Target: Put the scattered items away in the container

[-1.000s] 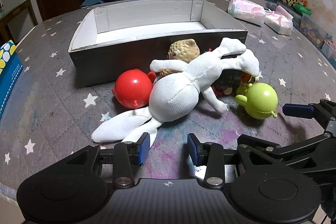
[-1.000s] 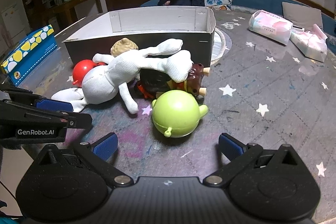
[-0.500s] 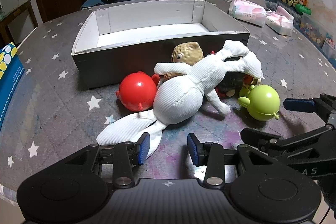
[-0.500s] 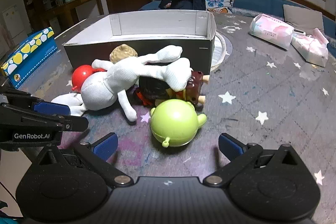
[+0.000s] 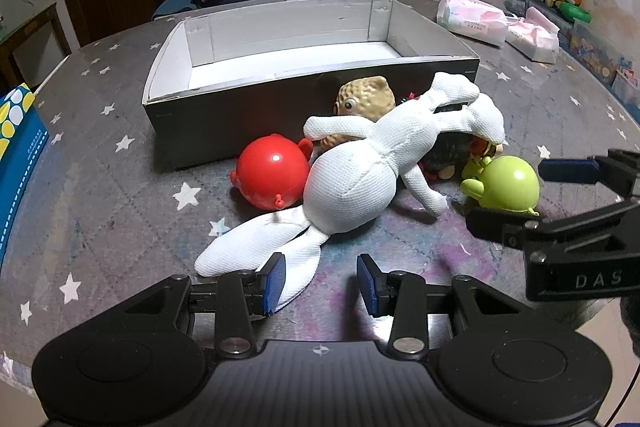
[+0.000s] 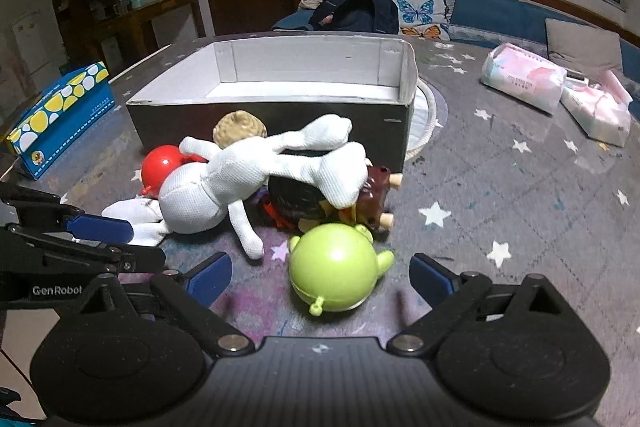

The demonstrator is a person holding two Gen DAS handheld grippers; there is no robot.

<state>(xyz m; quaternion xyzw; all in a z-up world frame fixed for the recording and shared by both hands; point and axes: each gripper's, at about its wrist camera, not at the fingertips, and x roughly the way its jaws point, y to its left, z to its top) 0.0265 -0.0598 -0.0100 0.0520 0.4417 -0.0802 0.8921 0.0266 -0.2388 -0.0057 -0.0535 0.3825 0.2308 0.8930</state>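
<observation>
Star-patterned desk [image 5: 120, 187] carried the open box [image 5: 280, 39] at the back. Red ball toy [image 5: 270, 173], white plush rabbit [image 5: 352, 183] and green round toy [image 6: 334, 267] lay before it. Left hand-held gripper [image 5: 320, 281] hung released by the rabbit's ears; right hand-held gripper [image 6: 320, 277] was closing around the green toy, untouched.
</observation>
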